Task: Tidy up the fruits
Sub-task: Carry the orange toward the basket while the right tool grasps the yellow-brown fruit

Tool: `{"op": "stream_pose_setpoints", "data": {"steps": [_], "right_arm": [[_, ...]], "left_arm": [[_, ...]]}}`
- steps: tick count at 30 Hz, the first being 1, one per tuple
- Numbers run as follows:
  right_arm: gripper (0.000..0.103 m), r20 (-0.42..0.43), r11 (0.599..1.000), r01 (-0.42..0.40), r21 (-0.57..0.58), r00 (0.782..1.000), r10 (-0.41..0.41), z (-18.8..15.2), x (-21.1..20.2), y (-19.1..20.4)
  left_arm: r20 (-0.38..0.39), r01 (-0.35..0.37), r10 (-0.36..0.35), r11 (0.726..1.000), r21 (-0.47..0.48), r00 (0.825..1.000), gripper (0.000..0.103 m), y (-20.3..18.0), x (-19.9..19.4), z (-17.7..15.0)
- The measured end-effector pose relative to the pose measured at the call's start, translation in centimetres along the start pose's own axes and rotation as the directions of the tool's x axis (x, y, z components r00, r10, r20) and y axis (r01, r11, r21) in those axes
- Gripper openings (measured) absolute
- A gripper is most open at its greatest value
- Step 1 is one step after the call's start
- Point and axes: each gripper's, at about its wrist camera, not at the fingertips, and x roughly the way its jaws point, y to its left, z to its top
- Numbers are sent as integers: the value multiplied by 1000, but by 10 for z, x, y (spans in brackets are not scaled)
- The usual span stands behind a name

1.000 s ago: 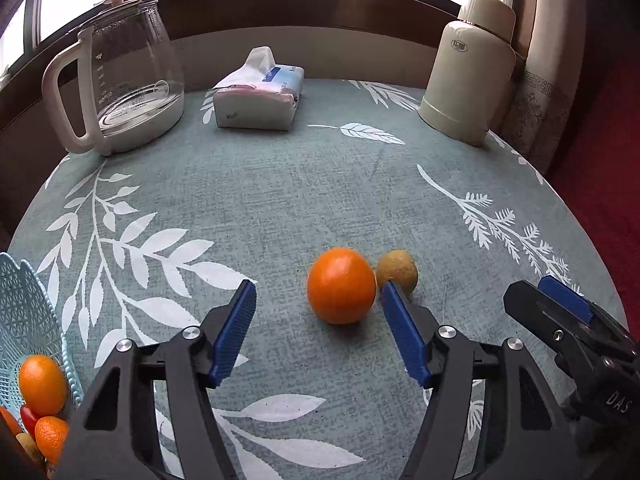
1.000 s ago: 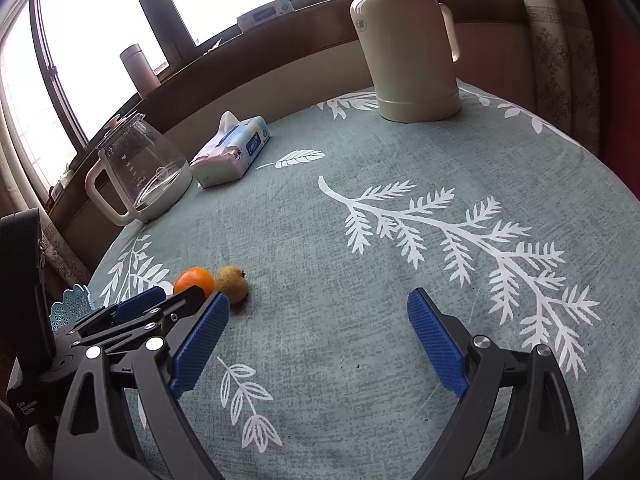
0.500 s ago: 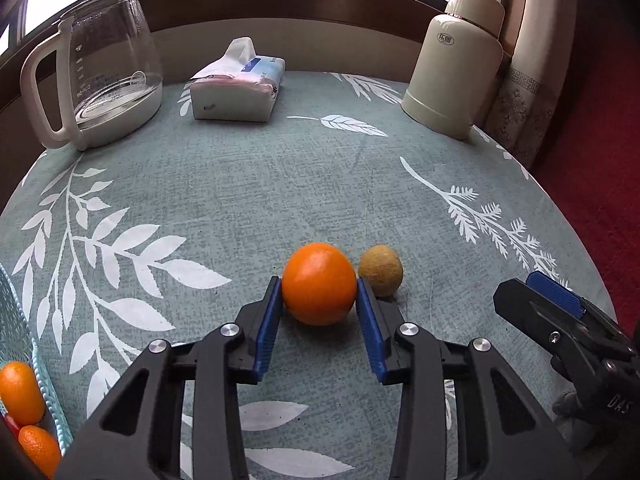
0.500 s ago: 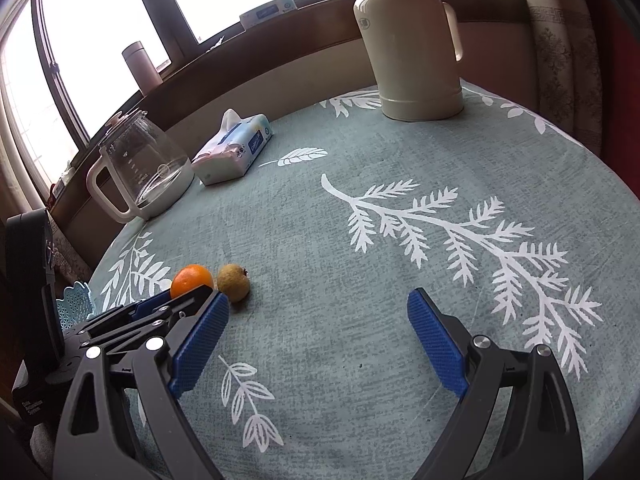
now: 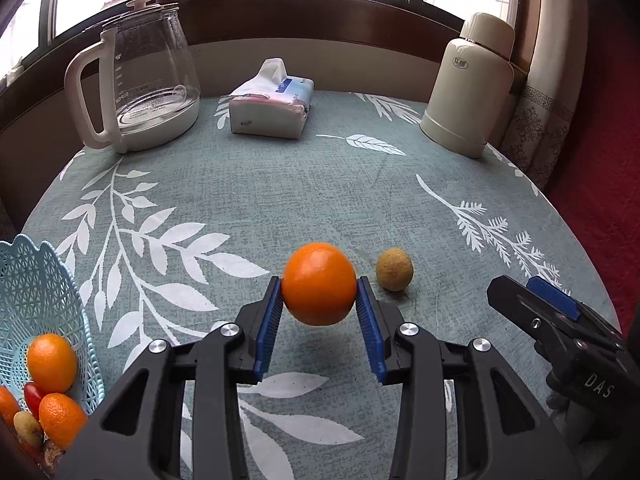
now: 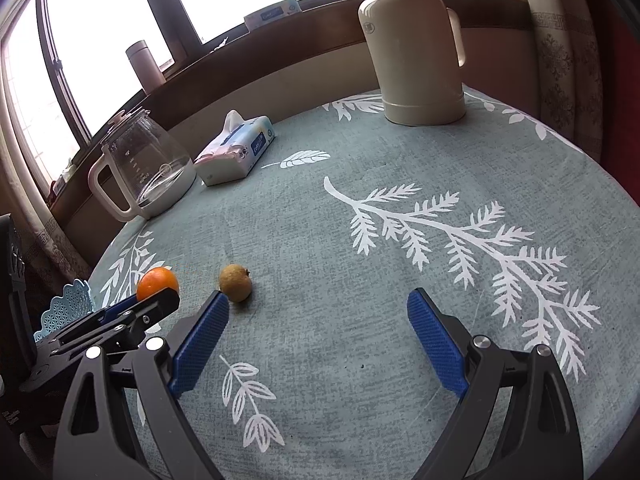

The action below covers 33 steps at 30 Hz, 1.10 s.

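Over the round desk (image 5: pixel 320 200) with its grey-green leaf-print cloth, the left gripper (image 5: pixel 319 312) is clamped on a round orange (image 5: pixel 319 284), held clear of the cloth with its shadow beneath. One small brownish round fruit (image 5: pixel 394 269) lies just beside it. The right gripper (image 6: pixel 318 340) hangs nearby, fingers apart. At the left edge, one pale blue lattice plastic basket (image 5: pixel 36 280) holds several fruits. Along the back stand one glass kettle (image 5: pixel 148 84), one tissue pack (image 5: pixel 272 108) and one cream thermos (image 5: pixel 472 88).

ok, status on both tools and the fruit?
Left tool shut on orange, lifted. Right tool open, empty. Small brown fruit on table. Basket path unobstructed.
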Motion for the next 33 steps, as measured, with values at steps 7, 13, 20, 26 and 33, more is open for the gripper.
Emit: {"op": "stream_pose_setpoints", "data": {"steps": [7, 13, 20, 26, 33], "right_arm": [[88, -3, 999, -2, -33, 1000, 2, 0, -2, 5], [71, -71, 996, -64, -58, 996, 60, 10, 4, 18], [62, -95, 976, -111, -186, 991, 94, 25, 18, 53], [58, -150, 965, -109, -237, 986, 75, 23, 46, 68], [43, -214, 958, -108, -266, 976, 50, 17, 71, 74]], "left_arm": [[38, -25, 26, 999, -27, 999, 38, 9, -22, -2], [66, -38, 43, 997, -67, 997, 38, 25, -44, -5], [97, -42, 52, 994, -100, 994, 38, 37, -65, -7], [118, -45, 57, 994, -105, 991, 38, 42, -79, -10], [118, -55, 70, 991, -119, 991, 38, 48, -83, -14]]}}
